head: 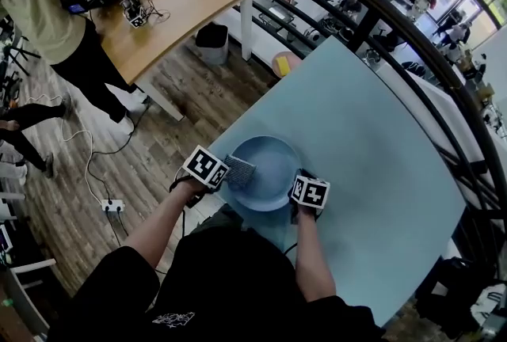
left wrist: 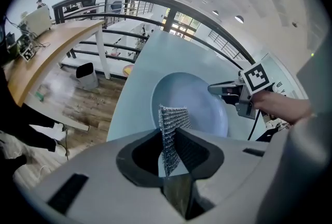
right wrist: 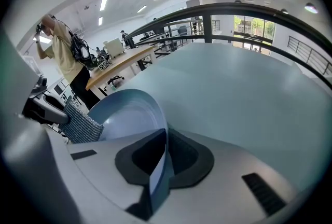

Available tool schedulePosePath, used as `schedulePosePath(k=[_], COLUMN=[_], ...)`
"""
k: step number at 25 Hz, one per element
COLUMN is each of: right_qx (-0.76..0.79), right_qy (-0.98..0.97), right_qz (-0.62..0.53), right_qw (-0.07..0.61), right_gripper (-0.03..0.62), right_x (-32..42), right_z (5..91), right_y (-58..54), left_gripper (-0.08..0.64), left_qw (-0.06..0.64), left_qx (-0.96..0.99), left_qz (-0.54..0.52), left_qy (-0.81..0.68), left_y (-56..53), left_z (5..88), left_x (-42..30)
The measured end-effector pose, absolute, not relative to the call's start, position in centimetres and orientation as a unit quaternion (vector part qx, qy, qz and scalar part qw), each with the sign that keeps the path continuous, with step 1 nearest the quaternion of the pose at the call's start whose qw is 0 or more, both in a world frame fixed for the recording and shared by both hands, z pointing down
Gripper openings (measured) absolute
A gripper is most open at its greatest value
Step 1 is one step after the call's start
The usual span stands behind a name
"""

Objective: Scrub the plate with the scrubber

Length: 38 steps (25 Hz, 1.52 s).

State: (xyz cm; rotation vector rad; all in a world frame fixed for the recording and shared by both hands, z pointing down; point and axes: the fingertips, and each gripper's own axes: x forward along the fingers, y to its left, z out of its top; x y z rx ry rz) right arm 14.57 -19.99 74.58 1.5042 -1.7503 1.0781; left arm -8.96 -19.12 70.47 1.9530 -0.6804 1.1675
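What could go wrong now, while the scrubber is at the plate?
1. The right gripper pinches the plate only at its thin rim; a hard push may twist it loose.
2. The plate sits close to the table edge, so a slip could send it to the floor.
3. The left gripper holds the scrubber by one end; it may pull out.
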Motion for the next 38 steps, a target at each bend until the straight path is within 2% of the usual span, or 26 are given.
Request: schedulePosePath(k=[22, 38], right_qx=[0.567, 0.568], right_qy=[-0.651, -0.648], right_qz=[0.405, 0.410], right_qw=[0.301, 0.299], right_gripper=[0.018, 0.020], right_x=[14.5, 14.5], right_z=[74.4, 74.6], right_y=[-19.7, -19.8], left_gripper=[0.089, 0.089], left_qw=[0.365, 0.361], left_qx=[0.791, 0.799], left_qz=[0.453, 0.448], left_qy=[-0.190, -0.177], left_y=[-16.0, -18.9], left_z=[70.9, 71.4], left_x=[0.7, 3.5])
